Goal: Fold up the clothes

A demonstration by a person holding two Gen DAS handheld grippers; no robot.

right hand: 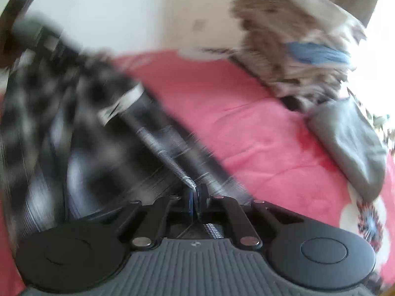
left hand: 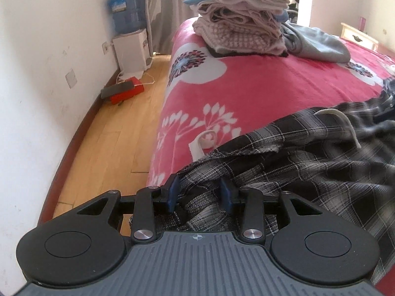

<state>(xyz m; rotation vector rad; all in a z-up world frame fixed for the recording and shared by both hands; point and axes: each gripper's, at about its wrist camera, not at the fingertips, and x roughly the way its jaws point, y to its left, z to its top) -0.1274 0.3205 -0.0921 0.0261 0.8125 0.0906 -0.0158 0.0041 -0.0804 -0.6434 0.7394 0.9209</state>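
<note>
A black-and-white plaid garment (left hand: 296, 162) lies crumpled on the near part of a red flowered bed cover (left hand: 246, 86). My left gripper (left hand: 200, 192) sits at the garment's left end near the bed's edge, its blue pads partly apart with a thick bunch of plaid cloth pressed between them. In the blurred right wrist view, my right gripper (right hand: 196, 194) is shut on a thin hem of the same plaid garment (right hand: 74, 123). That hem runs taut from the jaws up to the left over the red cover (right hand: 259, 128).
A tall stack of folded clothes (left hand: 242, 24) stands at the far end of the bed, with a grey garment (left hand: 321, 44) beside it. Left of the bed are wooden floor (left hand: 118, 135), a water dispenser (left hand: 130, 46) and a red box (left hand: 126, 91) by the wall.
</note>
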